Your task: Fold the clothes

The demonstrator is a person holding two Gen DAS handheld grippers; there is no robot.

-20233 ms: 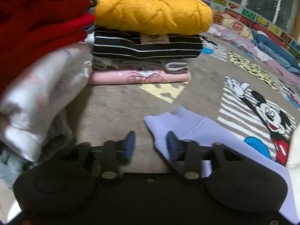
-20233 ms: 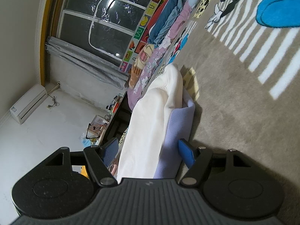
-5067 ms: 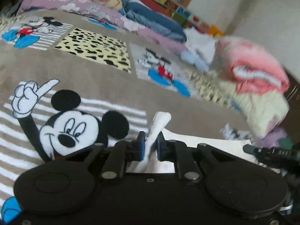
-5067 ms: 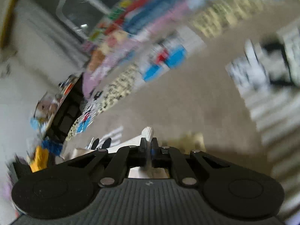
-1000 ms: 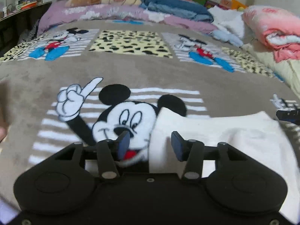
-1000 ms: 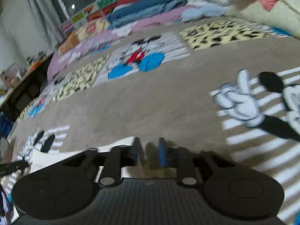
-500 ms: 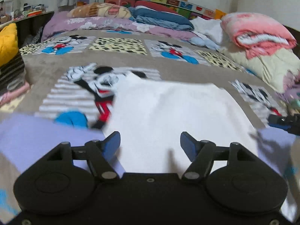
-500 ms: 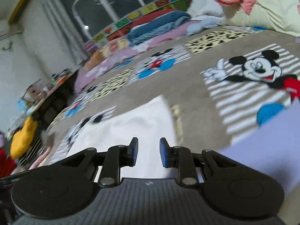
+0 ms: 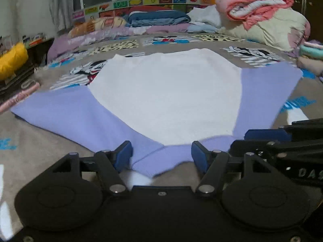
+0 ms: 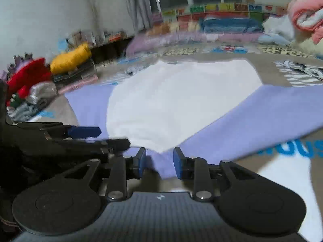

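A white sweatshirt [image 9: 167, 94] with lavender sleeves [image 9: 66, 111] lies spread flat on the cartoon-print blanket [image 9: 36, 153], sleeves angled out to both sides. Its lavender collar [image 9: 161, 157] points toward me. My left gripper [image 9: 161, 156] stands open astride that collar, with the pads clear of the cloth. In the right wrist view the collar tip [image 10: 161, 165] lies between the pads of my right gripper [image 10: 159, 162]. That gripper's jaws are narrow and opening, and they do not press the cloth. The two grippers sit side by side; the right gripper's blue pad [image 9: 266, 135] shows at the right of the left wrist view.
A stack of folded clothes topped by a yellow sweater [image 10: 70, 60] and red knits [image 10: 26, 76] stands at the left. A rolled pink quilt [image 9: 256, 2] on a cream duvet fills the far right. Pillows and folded bedding [image 9: 157, 18] line the window wall.
Both grippers have swept back across the sweatshirt from its far hem to the collar at the near edge. The whole garment now lies ahead. The left jaws stand wider than a second ago.
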